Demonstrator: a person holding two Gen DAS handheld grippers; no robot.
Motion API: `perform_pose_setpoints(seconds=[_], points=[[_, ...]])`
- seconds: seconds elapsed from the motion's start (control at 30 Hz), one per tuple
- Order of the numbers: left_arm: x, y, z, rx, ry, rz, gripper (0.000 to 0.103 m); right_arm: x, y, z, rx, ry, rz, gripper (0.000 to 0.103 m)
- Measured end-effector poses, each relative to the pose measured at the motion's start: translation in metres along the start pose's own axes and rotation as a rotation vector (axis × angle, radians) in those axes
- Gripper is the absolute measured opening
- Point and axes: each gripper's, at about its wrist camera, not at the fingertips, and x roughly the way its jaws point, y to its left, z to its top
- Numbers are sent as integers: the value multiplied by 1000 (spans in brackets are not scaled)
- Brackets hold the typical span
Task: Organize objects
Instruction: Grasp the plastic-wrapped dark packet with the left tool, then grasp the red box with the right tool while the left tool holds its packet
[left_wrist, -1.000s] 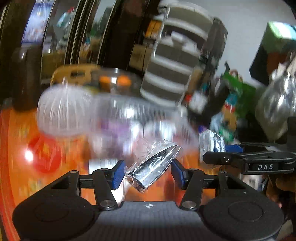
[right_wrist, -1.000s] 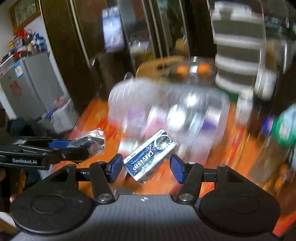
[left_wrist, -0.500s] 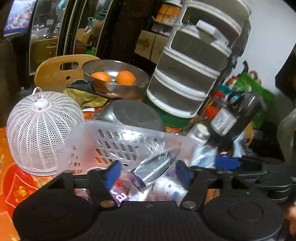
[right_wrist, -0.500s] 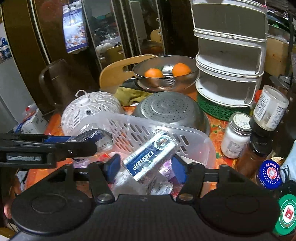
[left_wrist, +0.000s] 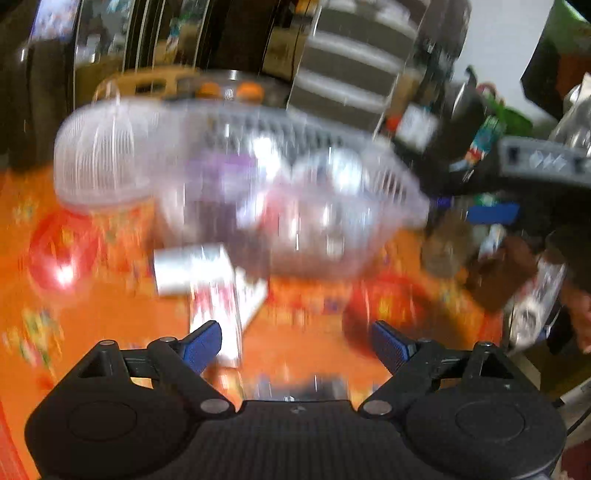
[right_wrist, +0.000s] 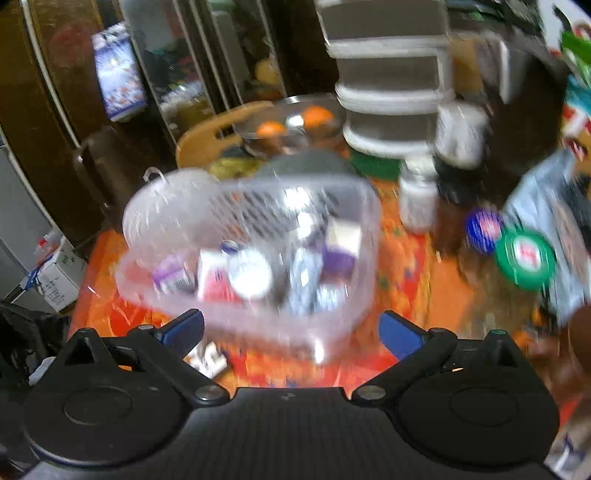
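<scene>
A clear slotted plastic basket stands on the orange patterned table and holds several small packets and boxes, blurred by motion. My left gripper is open and empty, back from the basket over the tablecloth. A white and red packet lies on the table just ahead of its left finger. My right gripper is open and empty, just in front of the basket's near wall. The right gripper's body shows at the right edge of the left wrist view.
A white mesh dome cover sits left of the basket. Behind it are a metal bowl with oranges and a stacked grey container. Jars and bottle caps crowd the right side.
Both grippers have opened and let go of their packets, which are now among the things in the basket. Both have pulled back from the basket and are moving fast.
</scene>
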Motion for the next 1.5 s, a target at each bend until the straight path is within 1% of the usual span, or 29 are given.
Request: perform_pose_setpoints(seconds=[0.1, 0.17, 0.23, 0.33, 0.5, 0.57, 0.6, 0.67, 0.83, 0.93, 1.03, 1.13, 1.2, 1.23, 1.3, 1.37, 1.5], points=[[14, -1, -19, -2, 45, 15, 90, 2, 0, -16, -11, 35, -11, 103], [22, -2, -24, -3, 72, 33, 90, 6, -2, -22, 0, 55, -13, 103], [31, -6, -27, 7, 99, 24, 90, 11, -5, -26, 13, 78, -25, 103], [41, -13, -29, 27, 112, 33, 90, 13, -7, -28, 27, 90, -37, 103], [50, -9, -29, 11, 111, 63, 90, 14, -8, -33, 32, 101, -43, 103], [53, -11, -29, 21, 100, 72, 90, 14, -8, -35, 35, 105, -40, 103], [53, -10, -29, 22, 97, 70, 89, 14, -7, -37, 36, 106, -37, 103], [53, -9, -29, 25, 83, 63, 84, 14, -7, -39, 39, 106, -33, 103], [48, -5, -31, 18, 65, 52, 83, 17, -1, -42, 47, 103, -6, 103], [38, 4, -35, -1, 53, 64, 83, 25, 6, -44, 59, 111, 18, 103], [25, 20, -41, -43, 44, 84, 83, 38, 24, -47, 48, 113, 59, 103], [12, 40, -49, -80, 37, 124, 83, 55, 58, -52, -25, 120, 99, 103], [2, 55, -53, -111, 25, 162, 83, 66, 81, -57, -74, 120, 107, 98], [-2, 63, -55, -130, 17, 184, 83, 74, 90, -58, -91, 136, 115, 97], [-9, 79, -60, -167, 13, 222, 83, 88, 102, -60, -103, 158, 113, 86], [-15, 90, -63, -192, 6, 244, 83, 99, 111, -61, -108, 177, 102, 80], [-22, 100, -67, -218, -4, 266, 83, 121, 119, -67, -112, 230, 55, 73]])
